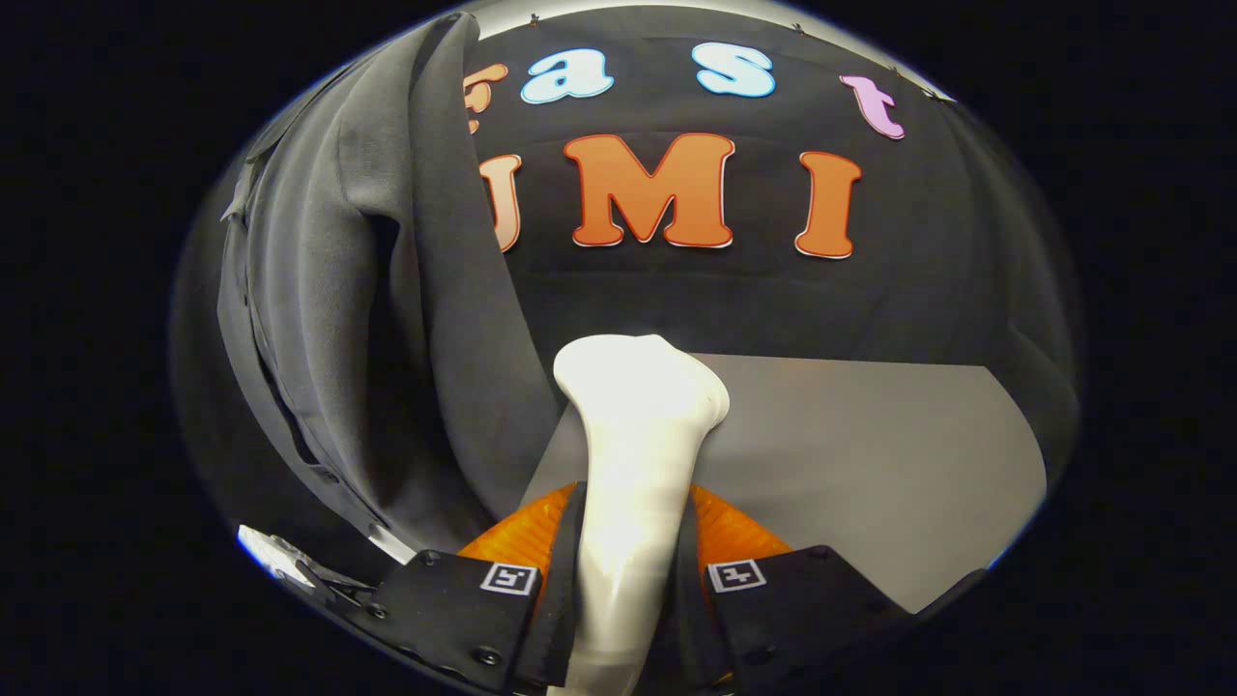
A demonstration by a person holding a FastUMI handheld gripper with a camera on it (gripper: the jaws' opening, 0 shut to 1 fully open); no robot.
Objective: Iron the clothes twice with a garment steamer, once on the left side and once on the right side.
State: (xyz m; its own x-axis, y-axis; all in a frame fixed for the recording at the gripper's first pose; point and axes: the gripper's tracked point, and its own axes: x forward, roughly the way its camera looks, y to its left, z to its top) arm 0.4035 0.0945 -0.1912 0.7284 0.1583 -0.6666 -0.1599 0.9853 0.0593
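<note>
- While the claw (633, 570) points forward and level, it has the white steamer (638, 435) clamped between its two fingers, one pressing the handle from each side.
- Steamer's handle runs straight up the gap between the fingers, and its wider head flares out just ahead of the fingertips, tilted a touch toward the right.
- Each finger carries a small square marker near its tip, sitting level with the lower part of the handle.
- Off to the left of the claw and beyond it hangs the dark grey garment (387, 290), draped in long vertical folds, with its front edge curving down toward the steamer's head.
- Steamer head and garment look close, the cloth's edge passing just left of the head; whether they touch, I cannot tell.
- Ahead and to the right of the fingers lies a flat grey tabletop (870, 454), stretching away from the steamer.
- Behind all of it stands the black cloth wall (734, 300) of the booth.
- Down by the left finger, low beside the garment's hem, a small white scrap (266, 551) shows, too blurred to identify.
</note>
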